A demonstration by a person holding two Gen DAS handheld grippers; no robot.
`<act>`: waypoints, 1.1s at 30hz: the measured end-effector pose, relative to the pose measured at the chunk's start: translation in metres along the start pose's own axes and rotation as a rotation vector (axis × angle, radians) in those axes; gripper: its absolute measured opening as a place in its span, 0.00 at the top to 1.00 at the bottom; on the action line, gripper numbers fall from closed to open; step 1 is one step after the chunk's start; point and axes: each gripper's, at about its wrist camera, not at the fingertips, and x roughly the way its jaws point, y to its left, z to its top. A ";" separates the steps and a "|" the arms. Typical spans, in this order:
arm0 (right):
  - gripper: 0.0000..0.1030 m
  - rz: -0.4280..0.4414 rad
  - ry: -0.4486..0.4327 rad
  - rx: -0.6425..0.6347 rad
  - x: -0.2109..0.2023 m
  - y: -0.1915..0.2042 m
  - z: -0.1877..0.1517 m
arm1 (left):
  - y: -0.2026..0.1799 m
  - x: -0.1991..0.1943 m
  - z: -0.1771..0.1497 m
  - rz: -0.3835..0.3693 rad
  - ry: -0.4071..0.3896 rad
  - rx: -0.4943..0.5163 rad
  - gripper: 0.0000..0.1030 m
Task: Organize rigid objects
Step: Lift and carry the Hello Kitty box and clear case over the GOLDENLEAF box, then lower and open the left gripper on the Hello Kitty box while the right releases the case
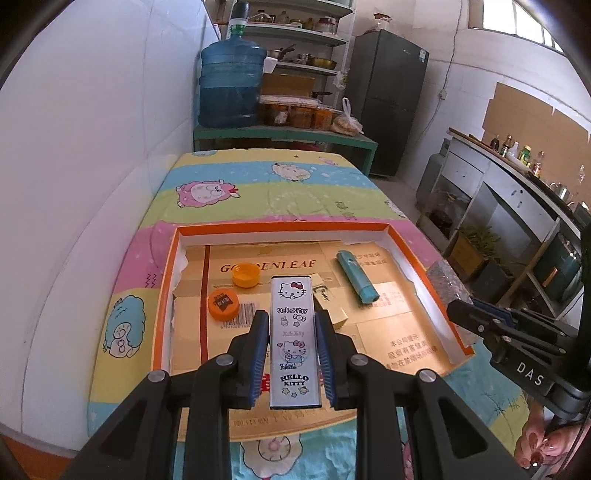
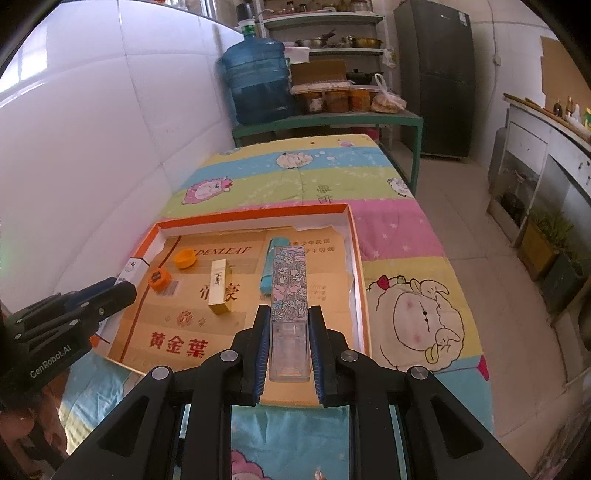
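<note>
Kitchen clutter frames all of this, but the business is in the 2 grips. Pinched between the pads of the left gripper [image 1: 291, 332] is a slim Hello Kitty case [image 1: 293, 339], held lengthwise above the near half of the orange-rimmed tray [image 1: 280, 226]. The right gripper [image 2: 290, 332] is clamped the same way on a floral case [image 2: 290, 295] with a clear end, over the tray's right side.

My worry is the length sticking out past each set of pads: a long smooth box held near one end could pivot or slide if it nudges anything on the way down. Already in the tray lie a teal tube [image 1: 356, 277], a small gold box [image 2: 220, 286], an open orange cap [image 1: 245, 274] and a labelled orange lid [image 1: 222, 303], all close enough to be knocked. With both tools crowding one tray, they could also bump each other.

Underneath is a table under a cartoon sheep cloth [image 2: 295, 173]. Beyond stand a blue water jug [image 1: 231, 85], loaded shelves [image 2: 332, 29], a dark fridge [image 2: 436, 77] and a steel counter [image 1: 517, 192] with bottles.
</note>
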 end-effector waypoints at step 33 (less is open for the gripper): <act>0.80 0.013 0.056 0.003 0.048 -0.013 0.004 | 0.005 0.054 0.010 0.033 0.077 -0.018 0.75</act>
